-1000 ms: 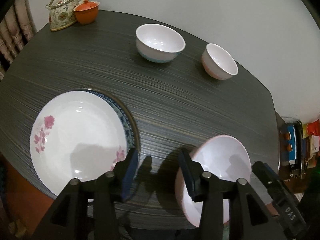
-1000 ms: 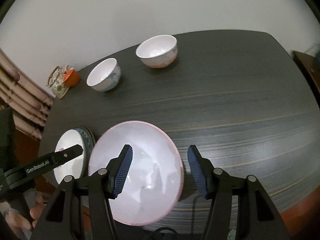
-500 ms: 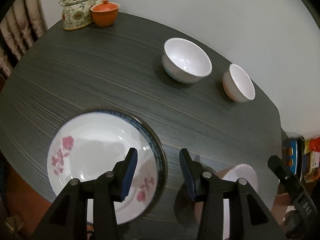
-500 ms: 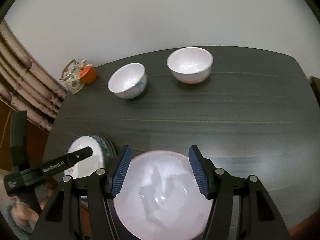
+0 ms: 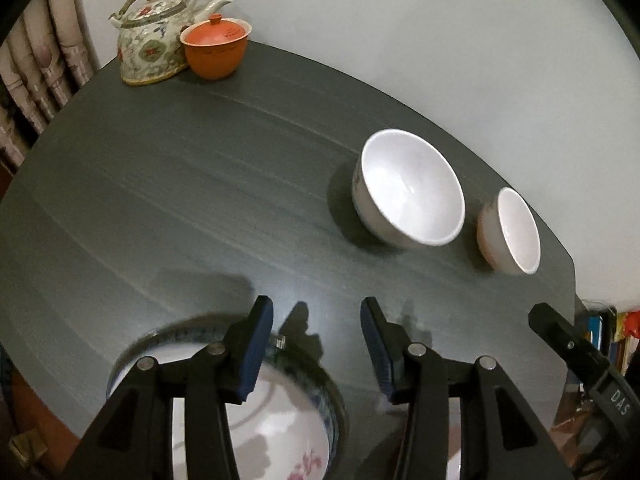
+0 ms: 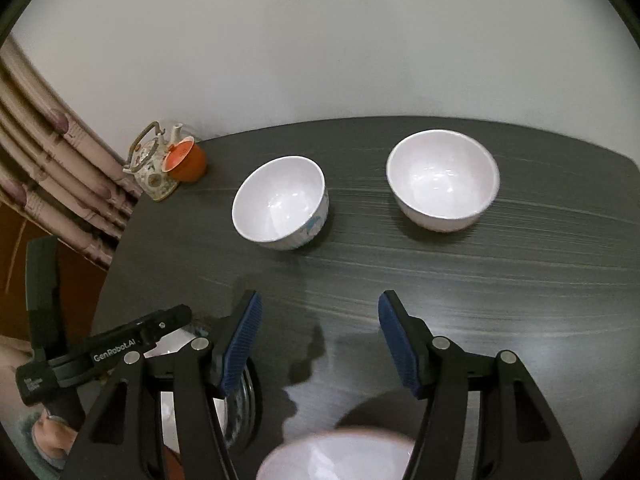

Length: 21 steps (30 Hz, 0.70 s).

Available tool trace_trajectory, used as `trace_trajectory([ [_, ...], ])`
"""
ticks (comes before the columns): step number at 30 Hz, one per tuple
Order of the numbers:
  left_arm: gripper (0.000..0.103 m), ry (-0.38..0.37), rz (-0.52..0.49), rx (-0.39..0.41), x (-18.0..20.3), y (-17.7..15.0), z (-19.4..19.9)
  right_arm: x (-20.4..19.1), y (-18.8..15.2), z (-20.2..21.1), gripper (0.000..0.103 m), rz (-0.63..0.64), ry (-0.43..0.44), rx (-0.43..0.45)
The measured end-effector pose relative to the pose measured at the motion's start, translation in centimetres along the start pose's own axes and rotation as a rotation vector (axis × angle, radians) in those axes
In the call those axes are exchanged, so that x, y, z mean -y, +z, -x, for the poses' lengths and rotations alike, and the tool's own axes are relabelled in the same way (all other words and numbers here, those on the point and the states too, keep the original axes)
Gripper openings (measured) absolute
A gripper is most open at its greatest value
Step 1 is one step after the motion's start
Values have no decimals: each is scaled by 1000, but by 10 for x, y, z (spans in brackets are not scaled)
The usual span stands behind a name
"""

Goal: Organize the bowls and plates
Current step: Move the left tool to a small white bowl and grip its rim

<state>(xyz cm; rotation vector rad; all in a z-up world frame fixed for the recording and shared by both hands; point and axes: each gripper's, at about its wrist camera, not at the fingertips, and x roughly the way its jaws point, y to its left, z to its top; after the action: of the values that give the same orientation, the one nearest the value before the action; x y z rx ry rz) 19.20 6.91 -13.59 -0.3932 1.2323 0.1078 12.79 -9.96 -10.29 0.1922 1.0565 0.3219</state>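
Note:
Two white bowls stand at the far side of the dark table: a blue-patterned bowl (image 5: 408,188) (image 6: 280,202) and a pinkish bowl (image 5: 510,232) (image 6: 442,178). A white plate with pink flowers on a blue-rimmed plate (image 5: 280,420) (image 6: 240,400) lies at the near left, under my left gripper (image 5: 316,348), which is open and empty. A large pink-rimmed bowl (image 6: 340,456) sits at the near edge below my right gripper (image 6: 320,340), also open and empty.
A floral teapot (image 5: 154,32) (image 6: 150,162) and an orange lidded cup (image 5: 214,48) (image 6: 186,160) stand at the far left corner. A curtain (image 6: 52,168) hangs left of the table. Shelves with books (image 5: 612,336) lie beyond the right edge.
Both grippers have tilted up and moved forward over the table. The plates and the large bowl have slid to the bottom of the views; the far bowls look closer.

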Motion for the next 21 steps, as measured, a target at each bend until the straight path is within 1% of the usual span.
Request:
trace_trajectory([
  [2,47,-10,7,-3,3,11,-8,2,11,-14,58,-20,1,-32],
  [8,47,-22,37,0,3,35,-20,4,39,-49,58,-48,15,-86],
  [15,47,-17,48,-15,5,53,-41,7,54,-85,58,-97,22,-141],
  [17,47,-27,53,-3,6,56,-45,7,58,-94,58,-98,13,-155],
  [21,47,-29,41,-27,12,68,-58,9,64,-109,58,-99,0,-172],
])
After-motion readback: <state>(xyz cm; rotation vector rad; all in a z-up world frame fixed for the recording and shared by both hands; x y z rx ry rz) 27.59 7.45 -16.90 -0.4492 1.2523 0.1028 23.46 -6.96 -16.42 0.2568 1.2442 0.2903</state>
